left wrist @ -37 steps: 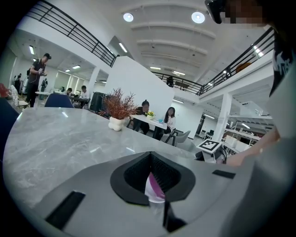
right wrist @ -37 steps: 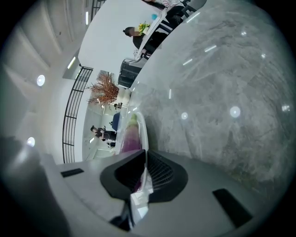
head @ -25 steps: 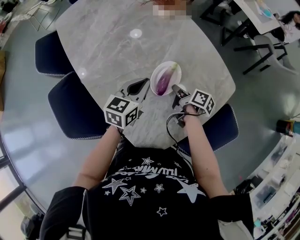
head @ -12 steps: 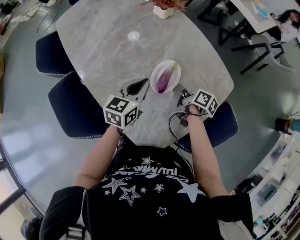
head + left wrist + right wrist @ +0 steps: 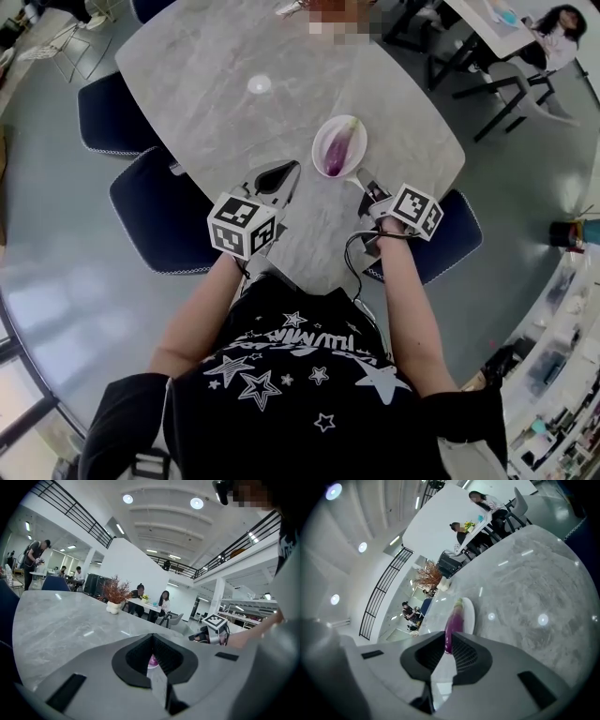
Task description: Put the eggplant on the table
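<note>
Now the eggplant (image 5: 336,154) is lying on the plate (image 5: 357,131) on the tabletop (image 5: 234,103), at 11 o'clock from the right gripper (image 5: 360,177), whose fingers are standing narrowly apart. The left gripper (image 5: 292,169) is keeping its fingers together.

Bright, even indoor light falls from round ceiling lamps (image 5: 197,502). The glossy table (image 5: 206,103) throws back small white glare spots, and the floor (image 5: 56,272) shines palely too. Shadows are faint and soft. All views bulge fisheye-fashion at the edges. Both gripper views darken at the corners, and their grey foreground is soft.
</note>
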### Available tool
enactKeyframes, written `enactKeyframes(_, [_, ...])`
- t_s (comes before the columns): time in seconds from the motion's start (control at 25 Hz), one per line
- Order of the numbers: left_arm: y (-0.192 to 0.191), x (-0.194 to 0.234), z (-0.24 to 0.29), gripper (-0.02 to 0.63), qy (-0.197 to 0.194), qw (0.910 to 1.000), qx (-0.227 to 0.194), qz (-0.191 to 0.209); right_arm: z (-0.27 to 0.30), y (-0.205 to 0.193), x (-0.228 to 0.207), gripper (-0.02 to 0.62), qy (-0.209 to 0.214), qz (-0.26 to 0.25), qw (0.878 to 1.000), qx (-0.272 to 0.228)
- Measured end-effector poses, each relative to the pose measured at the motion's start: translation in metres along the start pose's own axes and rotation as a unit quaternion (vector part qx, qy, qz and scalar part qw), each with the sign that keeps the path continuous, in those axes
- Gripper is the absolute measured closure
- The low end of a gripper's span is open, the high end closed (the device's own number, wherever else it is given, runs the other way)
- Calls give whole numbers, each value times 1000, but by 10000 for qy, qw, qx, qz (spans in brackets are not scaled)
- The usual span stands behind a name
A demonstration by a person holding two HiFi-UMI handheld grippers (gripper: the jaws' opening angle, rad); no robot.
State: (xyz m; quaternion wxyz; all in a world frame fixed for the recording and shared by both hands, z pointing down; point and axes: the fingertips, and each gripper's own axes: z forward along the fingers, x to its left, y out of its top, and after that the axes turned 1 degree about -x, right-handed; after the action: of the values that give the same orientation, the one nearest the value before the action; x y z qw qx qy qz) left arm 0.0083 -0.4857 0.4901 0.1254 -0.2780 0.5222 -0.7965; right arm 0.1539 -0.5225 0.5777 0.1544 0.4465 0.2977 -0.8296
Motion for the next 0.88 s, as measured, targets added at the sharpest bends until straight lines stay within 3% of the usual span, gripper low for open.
enactKeyframes(0.36, [-1, -3, -60, 598, -169, 9997, -37, 174, -16, -47, 41, 552, 195, -129, 9996, -181])
enactKeyframes(0.6, [-13, 0, -104, 598, -205, 9998, -43, 34, -25, -87, 67, 552, 289, -120, 9991, -274])
enactKeyframes(0.88, [-33, -16, -136, 598, -640, 9979, 90, 43, -57, -130, 90, 552, 410, 148, 9972, -608])
